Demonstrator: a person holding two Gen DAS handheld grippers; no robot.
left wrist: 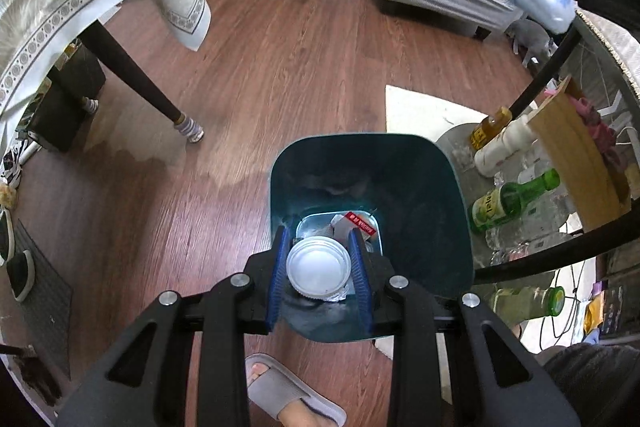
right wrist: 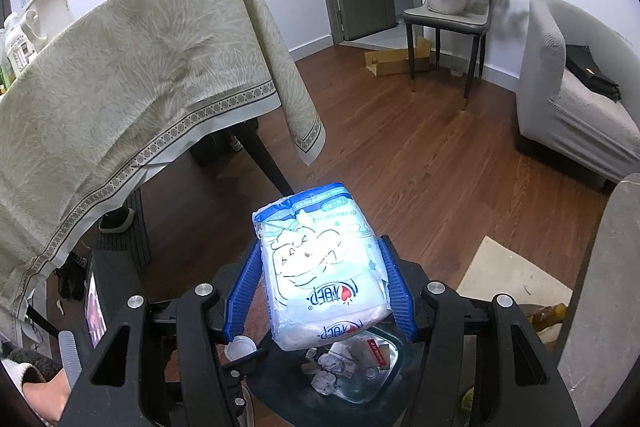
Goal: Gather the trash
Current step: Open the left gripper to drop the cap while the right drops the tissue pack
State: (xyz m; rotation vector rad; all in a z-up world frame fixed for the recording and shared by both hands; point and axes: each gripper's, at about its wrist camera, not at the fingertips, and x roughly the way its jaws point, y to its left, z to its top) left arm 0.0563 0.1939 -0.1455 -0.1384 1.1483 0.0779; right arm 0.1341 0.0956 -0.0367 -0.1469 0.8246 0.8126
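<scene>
In the left wrist view my left gripper (left wrist: pixel 319 269) is shut on a white round plastic lid or cup (left wrist: pixel 318 266) and holds it over the open dark teal trash bin (left wrist: pixel 424 179). Crumpled paper and a red-labelled wrapper (left wrist: pixel 356 223) lie at the bin's bottom. In the right wrist view my right gripper (right wrist: pixel 325 283) is shut on a white and blue soft tissue pack (right wrist: pixel 320 267), held above the same bin (right wrist: pixel 280 387), whose bottom shows crumpled paper (right wrist: pixel 332 371).
Bottles (left wrist: pixel 512 199) stand and lie on the floor right of the bin beside a wooden board (left wrist: pixel 576 155). A table with a pale cloth (right wrist: pixel 120 87) is at left, its leg (left wrist: pixel 132 75) near the bin. A chair (right wrist: pixel 448 19) and grey sofa (right wrist: pixel 580 99) stand farther back.
</scene>
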